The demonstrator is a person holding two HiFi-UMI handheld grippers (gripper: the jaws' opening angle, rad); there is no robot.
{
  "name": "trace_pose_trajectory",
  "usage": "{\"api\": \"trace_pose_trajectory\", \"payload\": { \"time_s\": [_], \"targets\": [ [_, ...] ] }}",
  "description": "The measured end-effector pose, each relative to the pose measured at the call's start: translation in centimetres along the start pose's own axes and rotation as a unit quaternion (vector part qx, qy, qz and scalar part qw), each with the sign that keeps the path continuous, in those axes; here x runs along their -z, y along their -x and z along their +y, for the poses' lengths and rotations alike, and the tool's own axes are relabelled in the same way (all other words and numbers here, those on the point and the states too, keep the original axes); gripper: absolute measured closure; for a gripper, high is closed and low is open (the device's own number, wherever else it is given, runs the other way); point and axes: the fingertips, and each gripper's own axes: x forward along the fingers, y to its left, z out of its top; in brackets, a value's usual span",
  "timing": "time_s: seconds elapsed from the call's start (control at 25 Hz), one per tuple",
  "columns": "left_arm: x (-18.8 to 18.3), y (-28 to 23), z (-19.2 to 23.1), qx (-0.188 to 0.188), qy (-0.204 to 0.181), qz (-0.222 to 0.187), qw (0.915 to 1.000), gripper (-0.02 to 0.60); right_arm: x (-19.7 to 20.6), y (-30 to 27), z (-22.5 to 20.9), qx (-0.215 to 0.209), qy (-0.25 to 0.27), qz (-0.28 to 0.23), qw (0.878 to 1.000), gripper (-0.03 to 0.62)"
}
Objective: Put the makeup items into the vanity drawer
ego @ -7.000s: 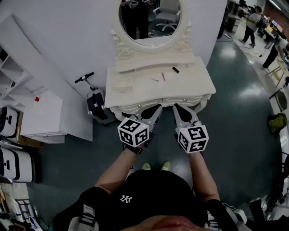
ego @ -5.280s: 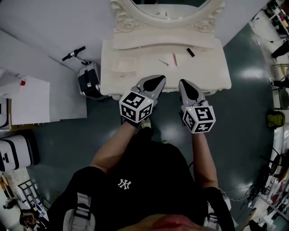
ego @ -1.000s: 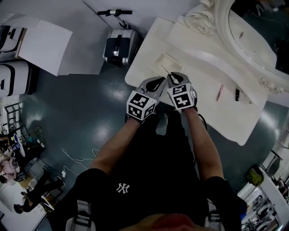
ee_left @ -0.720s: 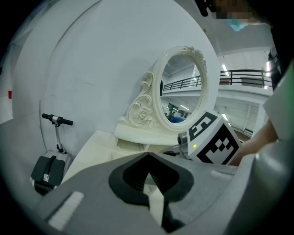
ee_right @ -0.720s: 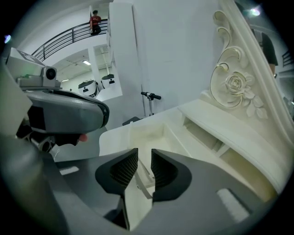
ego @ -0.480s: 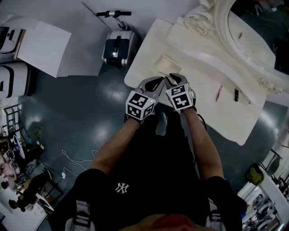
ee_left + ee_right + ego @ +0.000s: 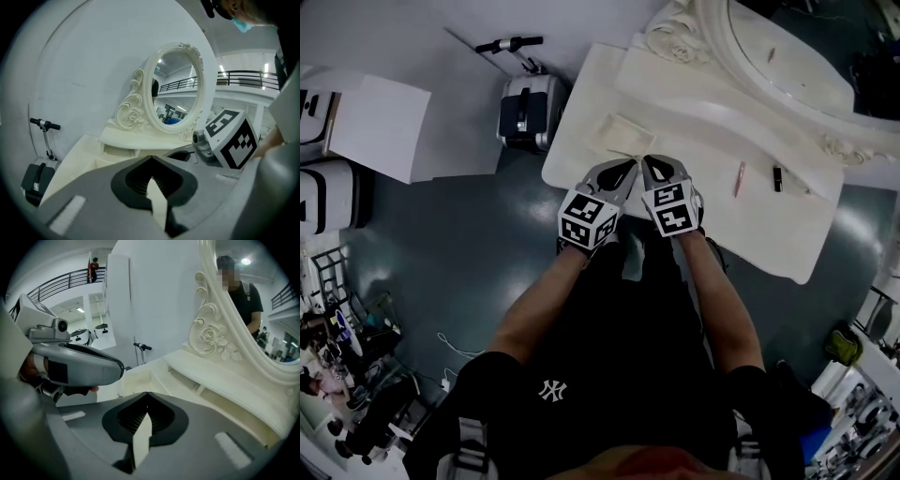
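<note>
Our right gripper (image 7: 146, 394): jaws have just been closing and now meet tip to tip, with nothing visible between them in its own view. The left gripper (image 7: 151, 158) is also closed and empty, just beside it. In the head view both noses sit over the left part of the vanity top (image 7: 741, 239), just short of the shallow open drawer (image 7: 619, 134), which seems pulled out from under the raised shelf (image 7: 722, 117). A thin pale sliver (image 7: 628, 154) shows at the tips, too small for us to tell if it's pinched. We judge the step as a pick of that sliver for the drawer. To do it well, we check the pinch holds before raising, lift straight off the top without dragging, and carry it low over the drawer wall. We open only once it's inside. If the pinch missed, we reopen and come down across the sliver's length, not along it. The left gripper should keep clear of the drawer mouth. Other makeup: the pink stick (image 7: 739, 178) and small dark tube (image 7: 776, 178) lie flat near each other, well apart from the grippers to our right, in front of the shelf. The stick's long axis runs front to back across the top, one end toward the mirror (image 7: 787, 47), the other toward the front edge. The tube lies roughly parallel. Which end is the tip we can't tell.
</note>
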Motion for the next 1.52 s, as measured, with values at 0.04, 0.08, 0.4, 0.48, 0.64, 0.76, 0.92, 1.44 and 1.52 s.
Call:
{"api": "trace_pose_trajectory", "payload": {
  "time_s": [0.04, 0.08, 0.4, 0.48, 0.64, 0.76, 0.92, 1.44, 1.52],
  "targets": [
    [-0.1, -0.2, -0.4, 0.004, -0.002, 0.001, 1.0, 0.581, 0.2, 0.4, -0.4, 0.005, -0.004, -0.001, 1.0, 0.569],
    [-0.1, -0.5, -0.9, 0.009, -0.005, 0.001, 1.0, 0.581, 0.4, 0.9, -0.7, 0.01, -0.009, -0.003, 1.0, 0.569],
    [-0.4, -2.9, -5.2, 0.051, -0.022, 0.009, 0.9984, 0.581, 2.4, 5.1, -3.6, 0.052, -0.046, -0.016, 0.997, 0.569],
    [-0.3, -3.8, -6.4, 0.062, -0.026, 0.012, 0.9977, 0.581, 3.3, 6.1, -4.7, 0.064, -0.058, -0.017, 0.996, 0.569],
    [-0.1, -5.5, -8.7, 0.081, -0.035, 0.019, 0.9959, 0.581, 4.9, 8.1, -6.9, 0.087, -0.078, -0.02, 0.993, 0.569],
    [0.1, -6.8, -10.4, 0.094, -0.041, 0.025, 0.9944, 0.581, 6.3, 9.5, -8.3, 0.101, -0.093, -0.021, 0.99, 0.569],
    [0.6, -8.8, -12.4, 0.108, -0.047, 0.035, 0.9925, 0.581, 8.3, 11.0, -10.3, 0.117, -0.113, -0.019, 0.986, 0.569],
    [3.4, -14.7, -17.2, 0.129, -0.05, 0.073, 0.9877, 0.581, 15.4, 13.1, -16.2, 0.143, -0.187, -0.003, 0.972, 0.568],
    [3.8, -15.4, -17.6, 0.129, -0.049, 0.079, 0.9873, 0.581, 16.3, 13.1, -16.7, 0.145, -0.196, 0.002, 0.97, 0.562]
  ]
}}
